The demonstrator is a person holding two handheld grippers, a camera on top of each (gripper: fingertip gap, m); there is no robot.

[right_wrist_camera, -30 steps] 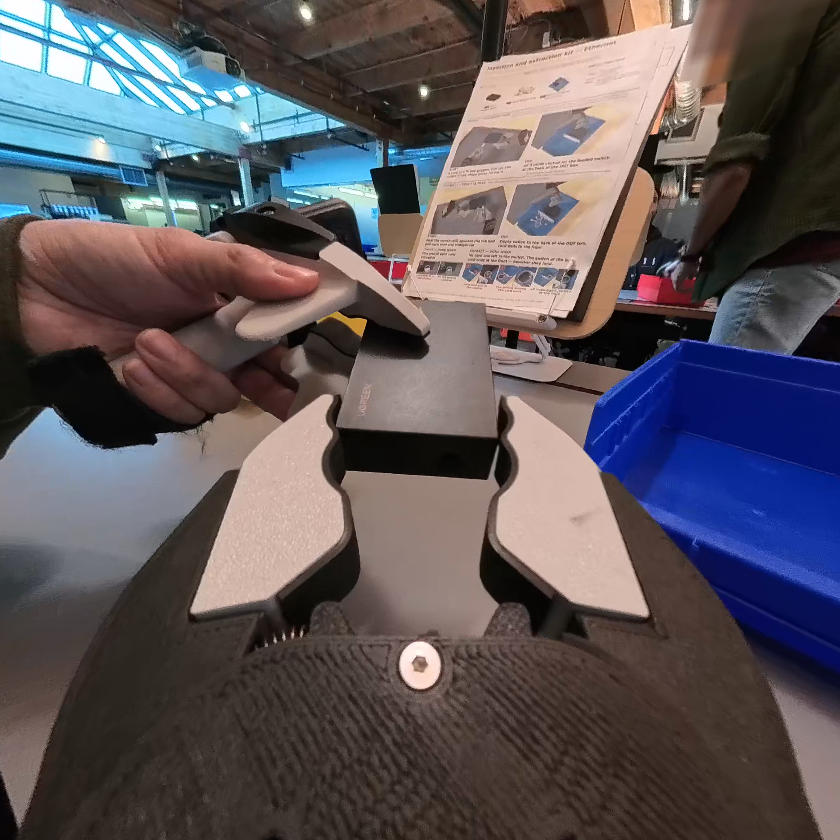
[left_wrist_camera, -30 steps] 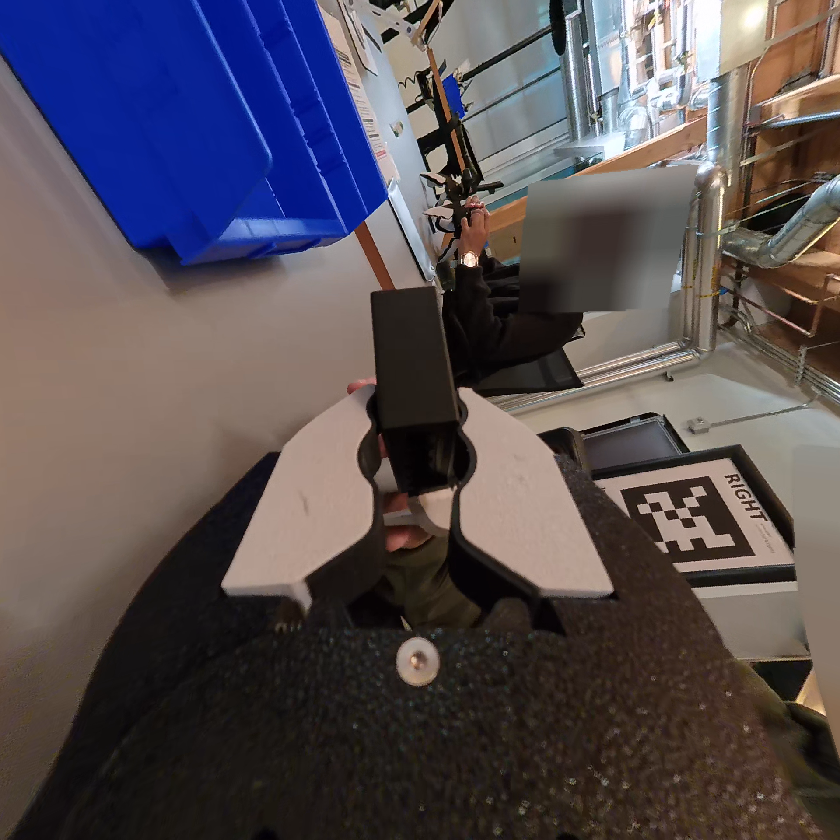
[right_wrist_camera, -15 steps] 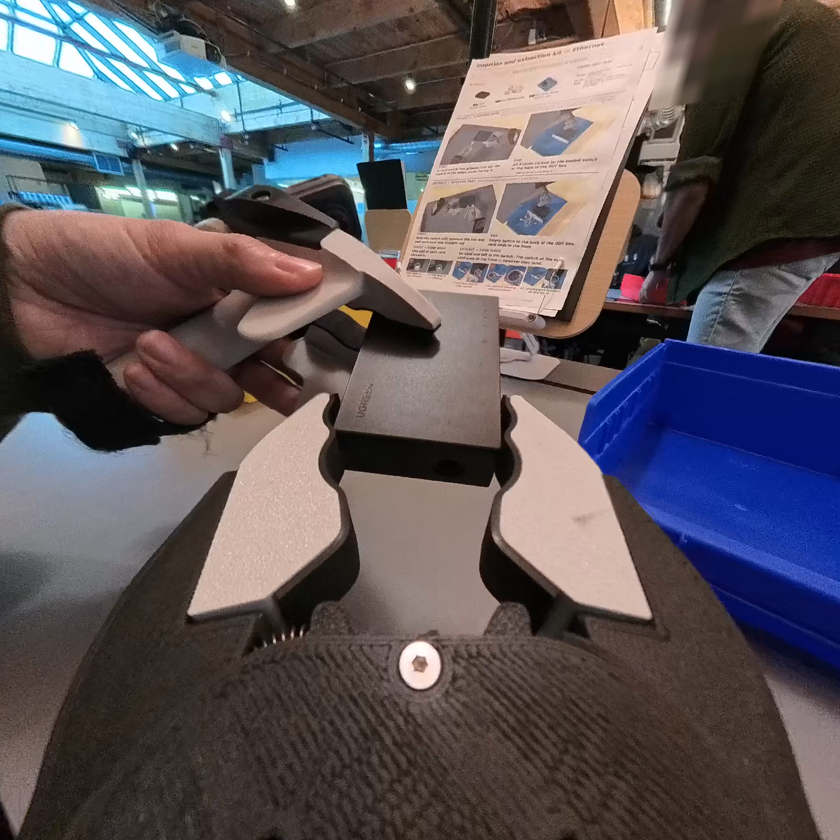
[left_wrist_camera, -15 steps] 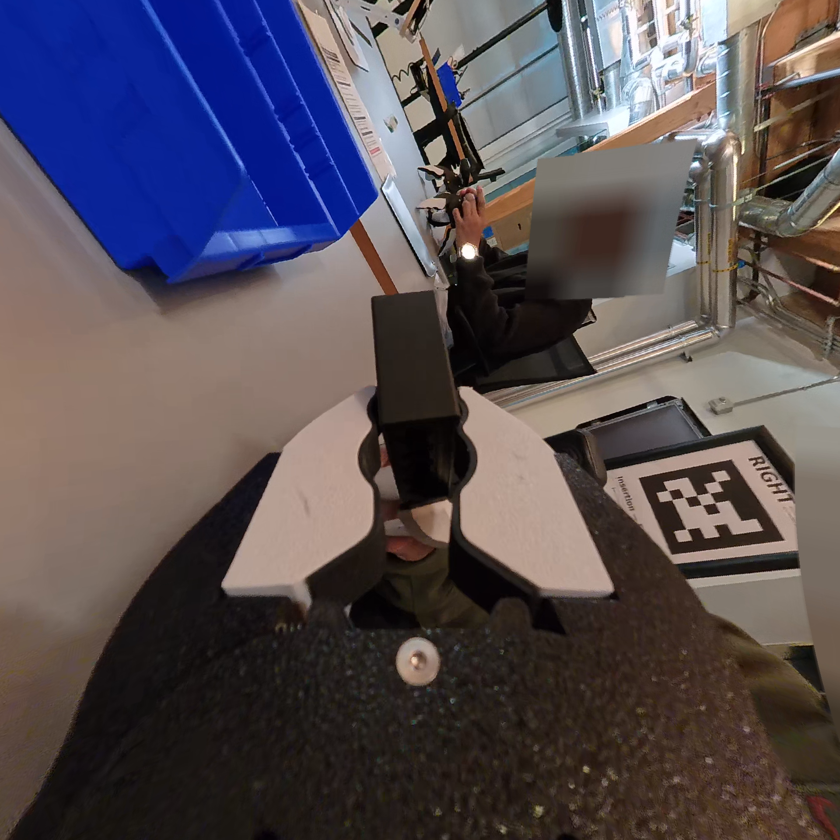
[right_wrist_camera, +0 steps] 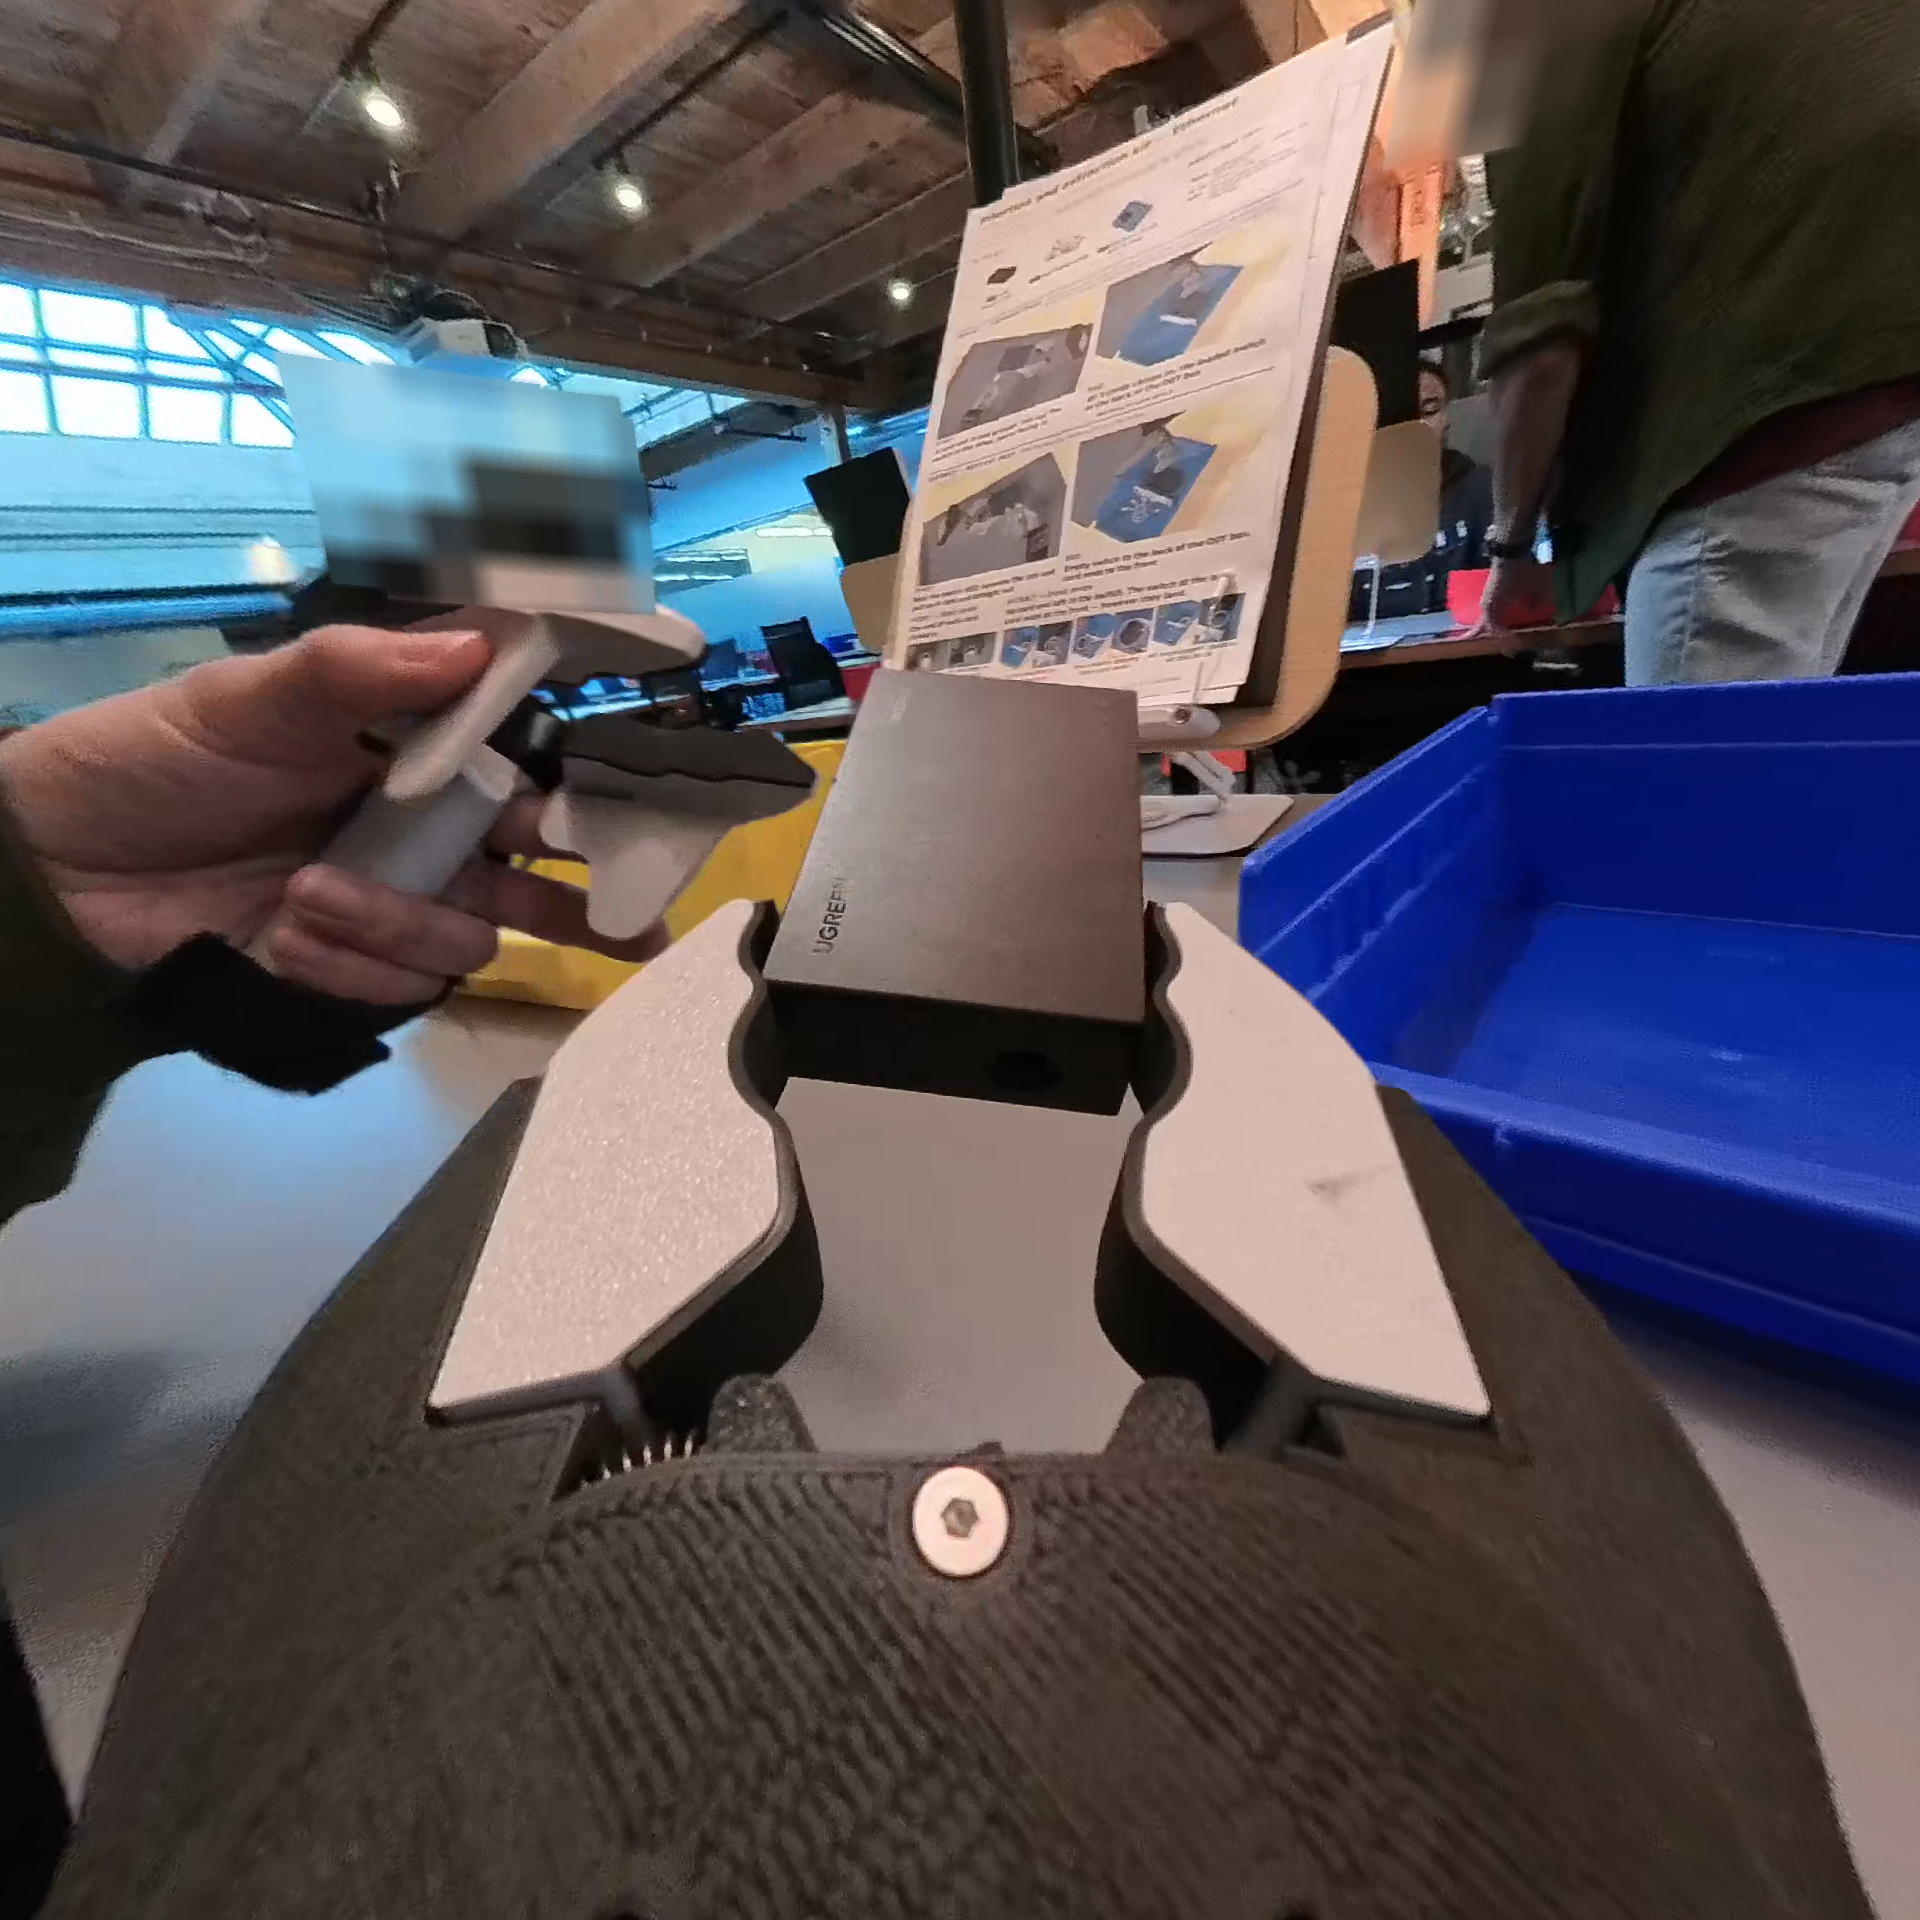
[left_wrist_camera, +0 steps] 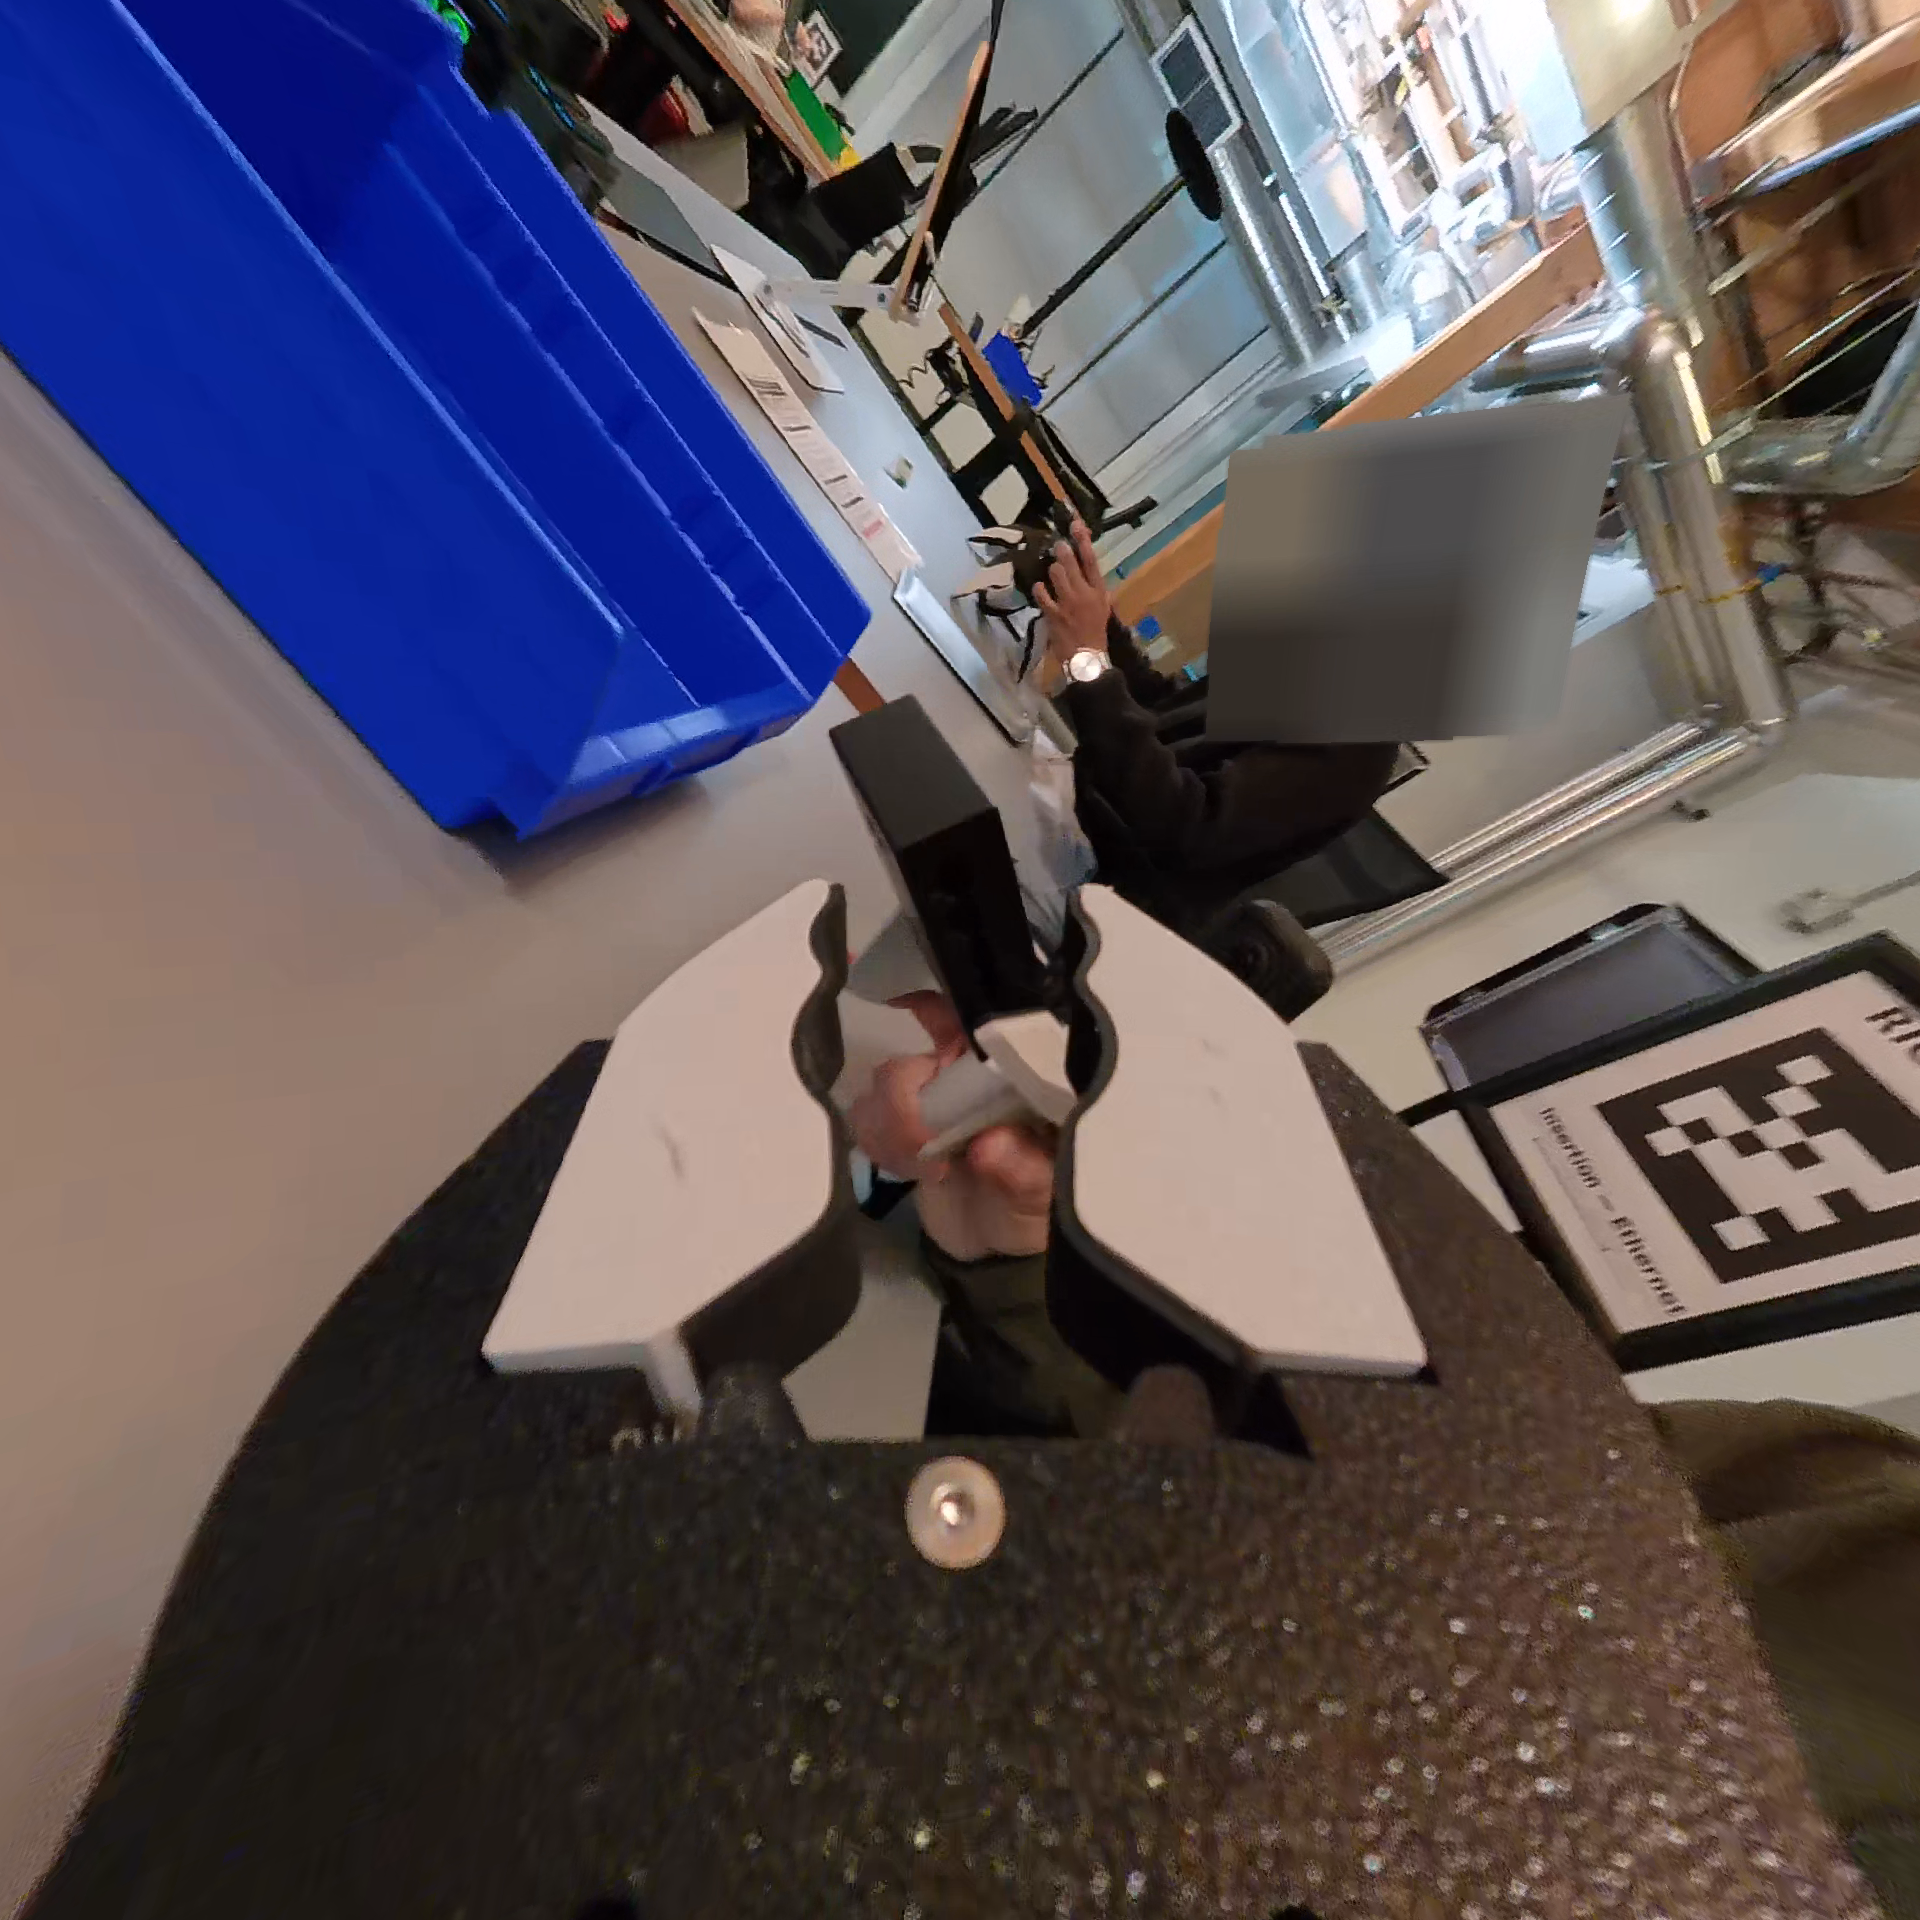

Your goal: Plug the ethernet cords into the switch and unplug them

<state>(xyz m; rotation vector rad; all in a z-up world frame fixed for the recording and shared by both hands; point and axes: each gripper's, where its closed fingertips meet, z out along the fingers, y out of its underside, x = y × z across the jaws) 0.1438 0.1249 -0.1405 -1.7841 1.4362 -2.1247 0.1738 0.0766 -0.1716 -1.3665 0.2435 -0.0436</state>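
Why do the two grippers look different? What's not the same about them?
The right gripper is shut on the black switch; the left gripper is open and holds nothing. In the right wrist view, the right gripper's fingers lie side by side, while the left gripper is turned so that one finger sits above the other. Both have grey fingers on black bodies.

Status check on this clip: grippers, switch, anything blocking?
Right gripper shut on the black switch, held off the table. Left gripper open beside it, empty. No cords in view. Blue bin to the right, apart.
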